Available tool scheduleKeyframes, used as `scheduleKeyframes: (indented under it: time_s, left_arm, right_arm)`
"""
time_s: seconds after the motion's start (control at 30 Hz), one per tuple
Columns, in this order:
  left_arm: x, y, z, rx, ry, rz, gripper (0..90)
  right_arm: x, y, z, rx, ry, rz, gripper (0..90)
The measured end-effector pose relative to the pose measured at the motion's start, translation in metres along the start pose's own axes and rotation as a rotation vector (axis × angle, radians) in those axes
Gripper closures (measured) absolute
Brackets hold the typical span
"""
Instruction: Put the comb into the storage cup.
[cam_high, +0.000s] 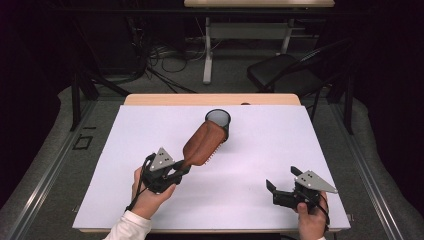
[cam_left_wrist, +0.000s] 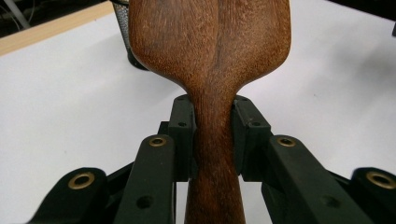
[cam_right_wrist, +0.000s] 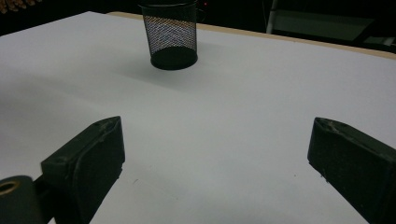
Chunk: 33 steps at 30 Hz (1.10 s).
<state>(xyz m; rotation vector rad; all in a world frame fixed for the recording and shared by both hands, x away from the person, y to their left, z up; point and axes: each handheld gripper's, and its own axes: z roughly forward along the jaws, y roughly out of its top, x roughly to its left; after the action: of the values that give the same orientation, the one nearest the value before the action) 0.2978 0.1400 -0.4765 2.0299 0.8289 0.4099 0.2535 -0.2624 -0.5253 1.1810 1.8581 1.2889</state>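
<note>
- Wooden hairbrush (cam_high: 204, 143) hangs above the white table (cam_high: 260, 165), its handle pinched between the jaws of the left gripper (cam_high: 181, 170).
- From the left gripper view, both black pads press on the narrow neck of the hairbrush (cam_left_wrist: 212, 60), just below where the head widens; the smooth wooden back faces that camera.
- Bristles show along the lower edge of the brush head in the high view, pointing down and to the right.
- Far end of the brush head sits at the rim of the black mesh cup (cam_high: 218, 120); whether it touches the cup I cannot tell.
- Mesh cup (cam_right_wrist: 172, 39) stands upright near the far edge of the table.
- Right gripper (cam_high: 272, 192) rests low near the table's near right corner, jaws spread wide with nothing between them, well apart from the brush.
</note>
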Motion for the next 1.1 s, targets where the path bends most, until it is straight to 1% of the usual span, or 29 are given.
scheduleKeyframes:
  time_s: [0.13,0.23,0.33,0.5,0.53,0.57,0.77,0.97,1.0,1.1]
  left_arm:
    - [0.002,0.001,-0.003,-0.014,-0.014,-0.017,72.5]
    - [0.003,0.001,-0.004,-0.023,-0.016,-0.028,72.4]
    - [0.003,0.001,-0.006,-0.028,-0.004,-0.029,72.4]
    - [0.005,0.003,-0.01,-0.045,-0.005,-0.03,72.4]
    - [0.005,0.003,-0.011,-0.048,-0.002,-0.024,72.4]
    - [0.004,0.003,-0.012,-0.055,0.0,-0.029,72.4]
    - [0.003,0.006,-0.017,-0.065,-0.001,-0.016,72.4]
    - [-0.001,0.007,-0.019,-0.08,-0.004,-0.013,72.4]
    - [-0.001,0.007,-0.019,-0.079,-0.003,-0.006,72.4]
    - [-0.002,0.007,-0.019,-0.081,-0.006,-0.004,72.4]
  right_arm:
    - [0.001,0.0,0.001,0.002,0.002,-0.01,3.5]
    - [0.002,0.0,0.002,0.004,0.004,-0.009,3.3]
    - [0.002,-0.001,0.002,0.005,0.005,-0.006,3.3]
    - [0.002,-0.001,0.002,0.009,0.006,-0.005,3.3]
    - [0.002,-0.001,0.003,0.007,0.008,-0.003,3.3]
    - [0.002,-0.001,0.003,0.011,0.008,-0.002,3.3]
    - [0.002,0.0,0.003,0.019,0.01,-0.003,3.2]
    - [0.002,0.0,0.003,0.015,0.011,-0.008,2.2]
    - [0.002,0.0,0.003,0.014,0.012,-0.007,2.2]
    - [0.002,0.001,0.003,0.015,0.013,-0.005,2.0]
